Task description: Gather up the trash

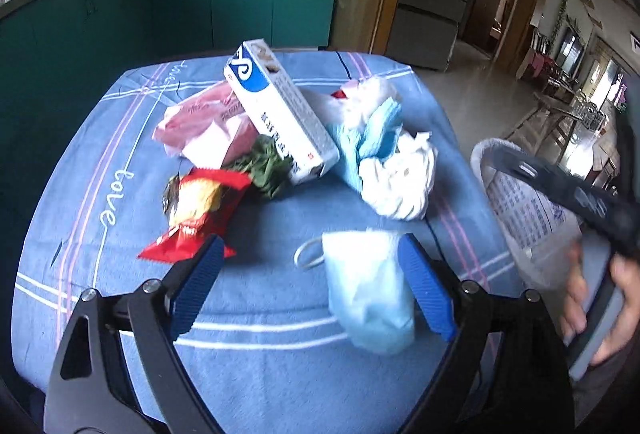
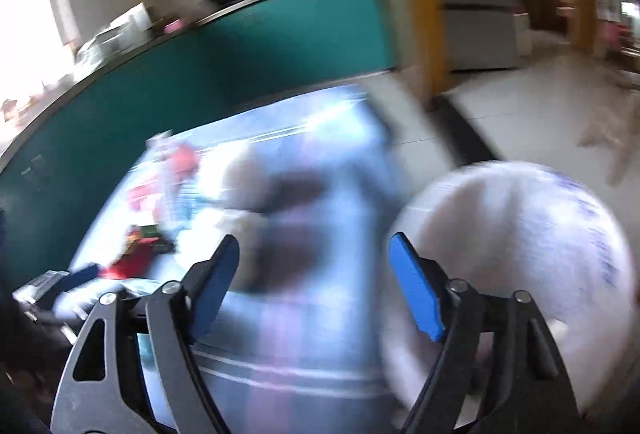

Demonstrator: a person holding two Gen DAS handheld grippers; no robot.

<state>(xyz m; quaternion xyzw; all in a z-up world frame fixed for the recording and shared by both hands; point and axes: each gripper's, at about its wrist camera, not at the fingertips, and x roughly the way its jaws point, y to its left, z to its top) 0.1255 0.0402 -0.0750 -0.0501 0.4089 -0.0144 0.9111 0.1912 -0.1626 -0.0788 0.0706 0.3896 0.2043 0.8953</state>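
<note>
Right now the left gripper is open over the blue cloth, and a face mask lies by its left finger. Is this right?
Not quite. In the left wrist view the face mask lies by the right finger, not the left one. The left gripper is open over the blue cloth, as you say.

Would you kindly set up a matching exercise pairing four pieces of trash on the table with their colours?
Things:
1. snack wrapper
2. face mask
3. carton
4. leaves

Colours:
A. green
B. light blue
C. red and yellow
D. white and blue with grey print

Pairs: 1-C, 2-B, 3-D, 4-A
</note>
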